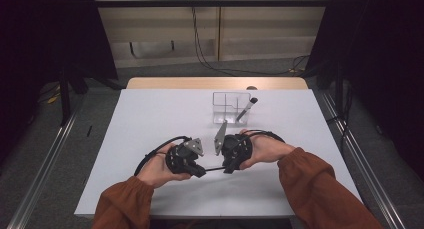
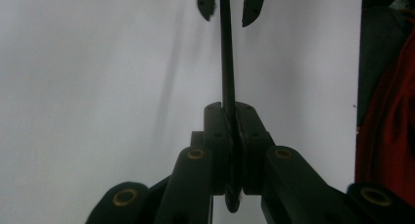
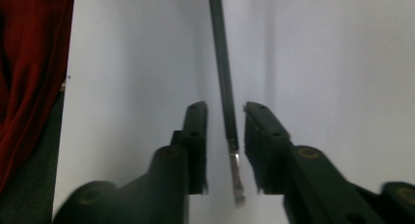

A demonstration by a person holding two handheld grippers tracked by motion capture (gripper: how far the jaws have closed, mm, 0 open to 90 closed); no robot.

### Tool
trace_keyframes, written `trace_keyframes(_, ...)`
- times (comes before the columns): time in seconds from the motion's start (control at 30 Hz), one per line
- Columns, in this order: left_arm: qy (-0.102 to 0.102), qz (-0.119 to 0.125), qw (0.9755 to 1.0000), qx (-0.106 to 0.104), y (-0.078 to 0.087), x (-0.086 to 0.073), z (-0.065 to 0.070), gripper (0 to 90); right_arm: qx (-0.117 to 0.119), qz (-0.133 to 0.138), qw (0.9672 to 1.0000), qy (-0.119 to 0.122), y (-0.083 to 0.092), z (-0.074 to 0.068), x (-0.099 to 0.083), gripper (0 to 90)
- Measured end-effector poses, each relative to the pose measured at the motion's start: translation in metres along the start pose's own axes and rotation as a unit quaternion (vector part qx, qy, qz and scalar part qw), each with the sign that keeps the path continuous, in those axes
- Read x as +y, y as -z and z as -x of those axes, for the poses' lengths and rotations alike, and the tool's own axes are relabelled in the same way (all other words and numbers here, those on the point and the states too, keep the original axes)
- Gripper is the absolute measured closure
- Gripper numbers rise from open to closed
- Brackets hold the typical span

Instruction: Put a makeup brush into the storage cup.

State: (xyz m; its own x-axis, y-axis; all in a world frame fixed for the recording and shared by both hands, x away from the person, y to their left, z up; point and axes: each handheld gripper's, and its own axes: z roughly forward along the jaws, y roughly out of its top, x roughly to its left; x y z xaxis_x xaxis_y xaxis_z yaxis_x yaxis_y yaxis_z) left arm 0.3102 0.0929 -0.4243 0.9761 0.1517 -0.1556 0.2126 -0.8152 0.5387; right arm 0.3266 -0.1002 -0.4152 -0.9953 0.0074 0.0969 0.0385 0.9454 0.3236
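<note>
No readable labels or writing anywhere; your left gripper (image 2: 230,111) is clamped tight on a thin dark rod (image 2: 227,62), pads pressed against its sides; the rod spans level between your two hands above the white table (image 1: 150,114); your right gripper (image 3: 225,121) has its jaws parted, a gap on each side of the rod, whose silvery tip (image 3: 236,172) sits between them untouched; around: a clear divided organizer (image 1: 231,107) stands on the far side of the table, well apart from your hands, with a black marker (image 1: 247,109) leaning in its right-hand compartment; nothing lies between the grippers and the organizer; orange sleeves (image 1: 320,184) enter from the bottom edge.
</note>
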Motion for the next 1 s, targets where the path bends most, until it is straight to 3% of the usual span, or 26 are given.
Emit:
trace_keyframes(0.2,0.003,0.0,1.0,-0.001,0.0,0.0,0.0,85.5,-0.005,0.013,0.9998,-0.014,0.003,0.002,-0.004,53.6)
trace_keyframes(0.23,0.003,0.0,1.0,-0.001,0.0,0.0,0.0,85.5,-0.009,0.019,0.9998,-0.006,0.003,0.002,-0.004,49.8)
trace_keyframes(0.37,0.003,-0.001,1.0,-0.002,0.0,-0.001,0.0,85.4,-0.014,0.018,0.9996,-0.018,0.004,0.001,-0.007,36.5)
trace_keyframes(0.6,0.009,0.003,1.0,0.003,0.005,-0.006,-0.001,85.4,-0.022,0.035,0.9987,-0.029,0.006,0.003,-0.017,27.1)
trace_keyframes(0.77,0.013,0.007,0.9999,0.008,0.009,-0.012,-0.001,85.4,-0.03,0.048,0.9968,-0.055,0.012,0.001,-0.03,22.9)
trace_keyframes(1.0,0.013,0.033,0.9992,0.017,0.016,-0.02,-0.001,85.4,-0.05,0.067,0.994,-0.07,0.018,-0.005,-0.049,16.9)
